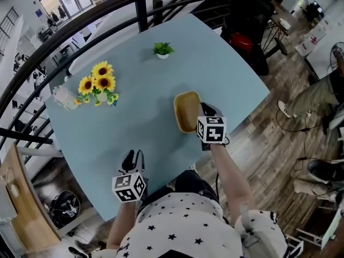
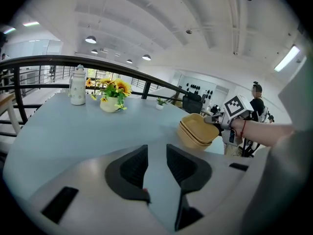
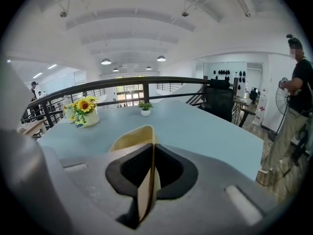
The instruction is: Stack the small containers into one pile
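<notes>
A nested stack of tan containers is on the right half of the light blue table. My right gripper is shut on the stack's near right rim. In the right gripper view the thin tan wall is pinched between the right gripper's black pads. The left gripper view shows the stack tilted slightly, with the right gripper on its edge; I cannot tell if it rests on the table. My left gripper hovers near the table's front edge, open and holding nothing.
A vase of sunflowers and a clear jug stand at the table's left. A small potted plant sits at the far side. A black railing curves behind the table. A person stands to the right.
</notes>
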`<action>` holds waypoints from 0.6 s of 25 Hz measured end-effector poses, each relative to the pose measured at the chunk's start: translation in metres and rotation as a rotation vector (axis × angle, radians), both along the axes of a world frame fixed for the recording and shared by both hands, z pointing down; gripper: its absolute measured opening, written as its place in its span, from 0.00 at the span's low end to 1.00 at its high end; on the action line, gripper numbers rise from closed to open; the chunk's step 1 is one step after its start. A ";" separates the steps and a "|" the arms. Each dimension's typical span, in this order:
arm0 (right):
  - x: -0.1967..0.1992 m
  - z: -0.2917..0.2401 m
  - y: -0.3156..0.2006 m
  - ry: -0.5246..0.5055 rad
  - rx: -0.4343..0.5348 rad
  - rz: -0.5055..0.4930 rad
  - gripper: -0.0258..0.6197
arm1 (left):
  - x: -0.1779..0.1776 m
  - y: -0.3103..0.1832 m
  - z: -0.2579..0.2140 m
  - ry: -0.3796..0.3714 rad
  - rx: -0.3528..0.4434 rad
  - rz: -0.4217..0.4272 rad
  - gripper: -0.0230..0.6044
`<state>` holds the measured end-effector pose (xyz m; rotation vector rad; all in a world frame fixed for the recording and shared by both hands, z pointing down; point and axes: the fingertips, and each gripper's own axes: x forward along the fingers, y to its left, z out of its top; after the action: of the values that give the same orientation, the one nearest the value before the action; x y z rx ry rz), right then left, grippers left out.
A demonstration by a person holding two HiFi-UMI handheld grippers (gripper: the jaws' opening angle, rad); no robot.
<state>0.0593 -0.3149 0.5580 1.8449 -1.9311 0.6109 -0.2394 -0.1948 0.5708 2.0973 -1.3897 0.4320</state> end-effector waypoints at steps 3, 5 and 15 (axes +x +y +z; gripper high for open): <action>-0.001 0.007 0.002 0.000 -0.013 0.001 0.08 | -0.003 0.000 0.001 -0.005 -0.001 -0.004 0.23; -0.003 0.013 0.003 0.001 -0.021 -0.002 0.08 | -0.005 0.001 0.002 -0.007 -0.002 -0.007 0.23; -0.001 0.023 0.000 0.044 -0.028 -0.004 0.08 | -0.009 0.002 0.002 -0.013 0.000 -0.007 0.22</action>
<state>0.0583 -0.3150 0.5809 1.8218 -1.8876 0.5884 -0.2483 -0.1928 0.5728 2.0925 -1.4040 0.4434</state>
